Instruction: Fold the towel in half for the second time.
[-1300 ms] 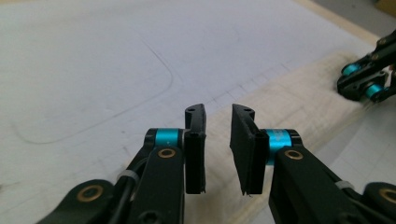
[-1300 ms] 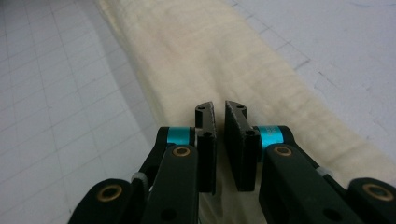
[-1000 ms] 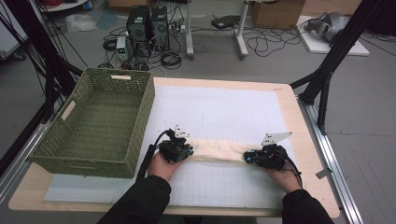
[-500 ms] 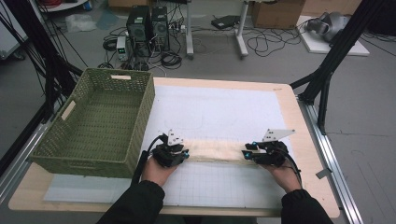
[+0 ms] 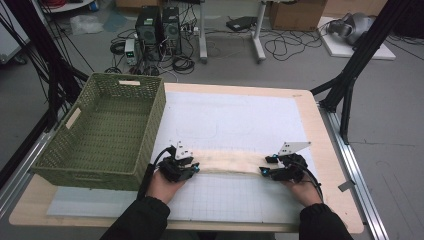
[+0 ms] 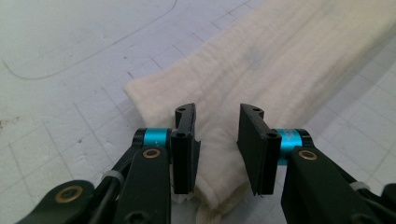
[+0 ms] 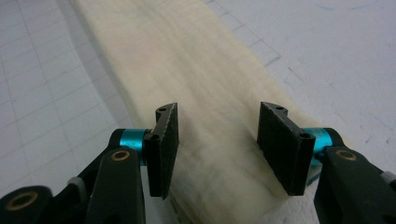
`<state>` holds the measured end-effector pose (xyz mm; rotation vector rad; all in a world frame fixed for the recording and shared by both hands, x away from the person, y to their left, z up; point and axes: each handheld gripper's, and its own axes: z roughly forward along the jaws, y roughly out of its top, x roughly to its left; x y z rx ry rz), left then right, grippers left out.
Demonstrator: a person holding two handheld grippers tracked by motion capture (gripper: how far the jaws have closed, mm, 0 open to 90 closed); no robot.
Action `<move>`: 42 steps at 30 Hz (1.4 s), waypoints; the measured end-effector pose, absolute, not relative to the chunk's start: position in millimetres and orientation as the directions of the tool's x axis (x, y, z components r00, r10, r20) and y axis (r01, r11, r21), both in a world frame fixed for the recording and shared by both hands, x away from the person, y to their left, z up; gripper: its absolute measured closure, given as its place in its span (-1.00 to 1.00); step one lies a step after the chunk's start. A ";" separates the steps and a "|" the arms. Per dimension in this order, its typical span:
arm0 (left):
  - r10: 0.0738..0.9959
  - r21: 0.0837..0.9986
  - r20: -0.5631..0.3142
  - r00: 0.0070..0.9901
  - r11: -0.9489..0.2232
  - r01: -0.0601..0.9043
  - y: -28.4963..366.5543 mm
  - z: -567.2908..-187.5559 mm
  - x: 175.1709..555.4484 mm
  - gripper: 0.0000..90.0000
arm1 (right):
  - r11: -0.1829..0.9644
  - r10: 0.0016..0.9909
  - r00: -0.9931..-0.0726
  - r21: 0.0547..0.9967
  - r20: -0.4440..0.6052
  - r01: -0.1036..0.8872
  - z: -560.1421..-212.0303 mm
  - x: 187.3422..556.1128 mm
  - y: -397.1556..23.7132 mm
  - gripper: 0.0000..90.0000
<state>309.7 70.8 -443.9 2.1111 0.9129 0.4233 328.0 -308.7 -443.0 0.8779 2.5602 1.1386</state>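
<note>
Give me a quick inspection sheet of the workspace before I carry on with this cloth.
Surface: wooden table under a white gridded mat.
Job's things: cream cloth folded into a long strip, flat on the mat.
Clutter: green woven basket at the left, nothing seen inside.
Grippers: left gripper and right gripper at opposite ends of the strip, jaws just opening, apart over the cloth, not pinching.
Cables: a black one trails from each gripper.
Surroundings: computer towers, floor cables, black stands.
</note>
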 end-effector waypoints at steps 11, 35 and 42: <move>0.721 0.769 -0.034 0.692 -0.423 0.478 73.9 -443.7 311.6 0.46 | 0.508 0.610 -0.790 0.736 0.059 0.447 -444.1 324.1 -312.6 0.04; 0.723 0.787 -0.037 0.690 -0.404 0.466 76.7 -438.6 309.9 0.23 | 0.485 0.617 -0.785 0.762 0.051 0.430 -434.2 319.0 -317.5 -0.05; 0.745 0.825 -0.028 0.667 -0.360 0.436 80.7 -428.5 307.9 0.15 | 0.446 0.647 -0.761 0.785 0.049 0.430 -426.5 318.4 -319.4 -0.06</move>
